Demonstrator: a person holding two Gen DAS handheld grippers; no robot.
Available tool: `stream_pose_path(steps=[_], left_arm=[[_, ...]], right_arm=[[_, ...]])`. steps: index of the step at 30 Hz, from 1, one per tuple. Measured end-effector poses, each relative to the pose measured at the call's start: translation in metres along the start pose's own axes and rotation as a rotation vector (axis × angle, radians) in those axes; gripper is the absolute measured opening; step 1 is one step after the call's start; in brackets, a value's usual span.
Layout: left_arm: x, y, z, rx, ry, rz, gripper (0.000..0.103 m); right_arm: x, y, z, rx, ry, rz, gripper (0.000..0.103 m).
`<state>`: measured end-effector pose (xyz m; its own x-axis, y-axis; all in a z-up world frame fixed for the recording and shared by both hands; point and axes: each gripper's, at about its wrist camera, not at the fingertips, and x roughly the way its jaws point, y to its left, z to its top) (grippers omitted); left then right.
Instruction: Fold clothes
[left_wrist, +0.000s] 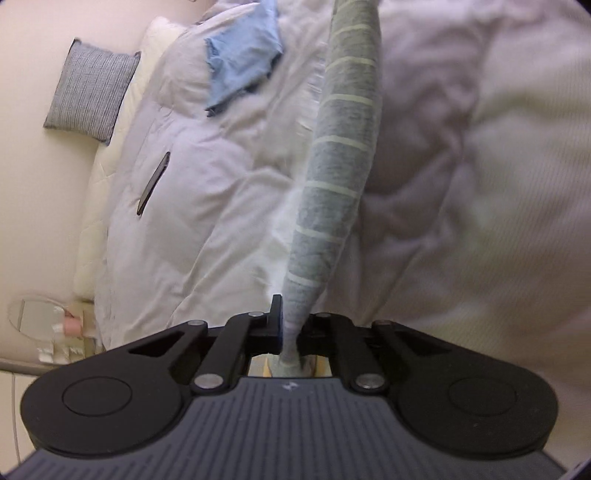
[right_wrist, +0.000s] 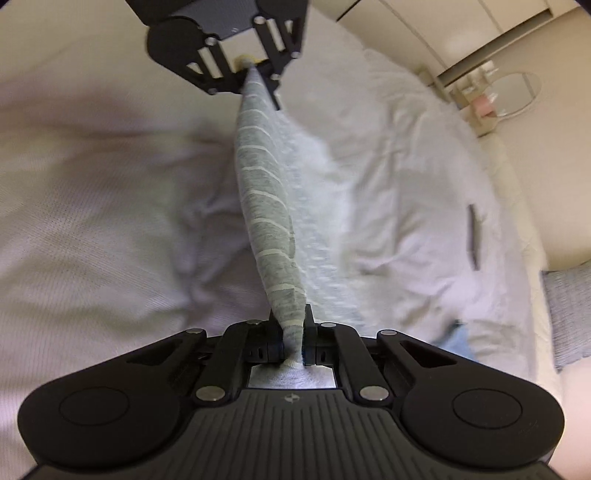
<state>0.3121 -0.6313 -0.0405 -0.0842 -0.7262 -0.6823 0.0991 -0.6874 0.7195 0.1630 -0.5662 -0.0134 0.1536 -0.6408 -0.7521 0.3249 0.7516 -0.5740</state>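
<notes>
- My left gripper (left_wrist: 291, 332) is clamping down on one end of the grey striped garment (left_wrist: 332, 173), pinching just a thin twist of fabric. That's the weak spot: so little cloth in the bite, so if I'm pulling too hard against the other side it's probably sliding right out.
- The garment is hanging stretched between both grippers, up off the bed (left_wrist: 207, 192), bunched into a narrow rope instead of lying flat. Folding it like that is likely giving me a lumpy mess, so I'm guessing it needs spreading first.
- My right gripper (right_wrist: 295, 332) is squeezing the opposite end, same thin pinch, same slip risk. If one end goes, the whole thing is flopping back onto the rumpled duvet.
- Other snag risks: there's a dark slim thing, maybe a phone (left_wrist: 153, 182), lying on the duvet, and a blue folded piece (left_wrist: 240, 62) further up. Dropping the garment blind could be covering or dragging either one.
- Containers: honestly not seeing any basket or bin here. Only a small round side stand (left_wrist: 35, 319) by the bed with little bottles I can't make out.
</notes>
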Motion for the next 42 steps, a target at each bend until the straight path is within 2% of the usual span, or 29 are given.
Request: stream_pose_path(steps=[8,12,16,20,23,26,29,31,33,34,36,39,42], left_arm=[[-0.063,0.024,0.075,-0.015,0.026,-0.072,0.004],[-0.075,0.045,0.119,-0.064,0.015,-0.063,0.004],[-0.064,0.078,0.169,-0.150,0.005,-0.079,0.004],[-0.027,0.120,0.227,-0.197,0.024,-0.059,0.004],[0.014,0.159,0.268,-0.252,0.066,-0.017,0.004],[0.058,0.204,0.304,-0.296,0.117,0.065,0.004],[0.095,0.243,0.333,-0.352,0.147,0.165,0.004],[0.120,0.251,0.351,-0.358,0.156,0.228,0.004],[0.152,0.243,0.365,-0.357,0.163,0.267,0.004],[0.173,0.231,0.370,-0.358,0.164,0.266,0.004],[0.218,0.193,0.376,-0.354,0.180,0.236,0.004],[0.274,0.130,0.380,-0.361,0.200,0.176,0.004],[0.292,0.083,0.382,-0.355,0.182,0.195,0.005]], right_arm=[[-0.076,-0.044,-0.034,-0.027,-0.030,-0.024,0.005],[-0.102,-0.067,-0.063,-0.031,-0.040,-0.038,0.005],[-0.113,-0.109,-0.096,-0.033,-0.051,-0.059,0.005],[-0.106,-0.166,-0.136,-0.031,-0.083,-0.088,0.005],[-0.078,-0.225,-0.170,-0.037,-0.126,-0.106,0.005],[-0.041,-0.285,-0.194,-0.071,-0.166,-0.115,0.004],[0.000,-0.357,-0.209,-0.117,-0.224,-0.174,0.004],[0.023,-0.393,-0.216,-0.133,-0.264,-0.231,0.004],[0.046,-0.421,-0.225,-0.143,-0.301,-0.286,0.005],[0.060,-0.430,-0.232,-0.143,-0.317,-0.311,0.005],[0.097,-0.433,-0.250,-0.116,-0.309,-0.302,0.005],[0.164,-0.406,-0.286,-0.082,-0.245,-0.225,0.005],[0.216,-0.364,-0.321,-0.097,-0.188,-0.165,0.003]])
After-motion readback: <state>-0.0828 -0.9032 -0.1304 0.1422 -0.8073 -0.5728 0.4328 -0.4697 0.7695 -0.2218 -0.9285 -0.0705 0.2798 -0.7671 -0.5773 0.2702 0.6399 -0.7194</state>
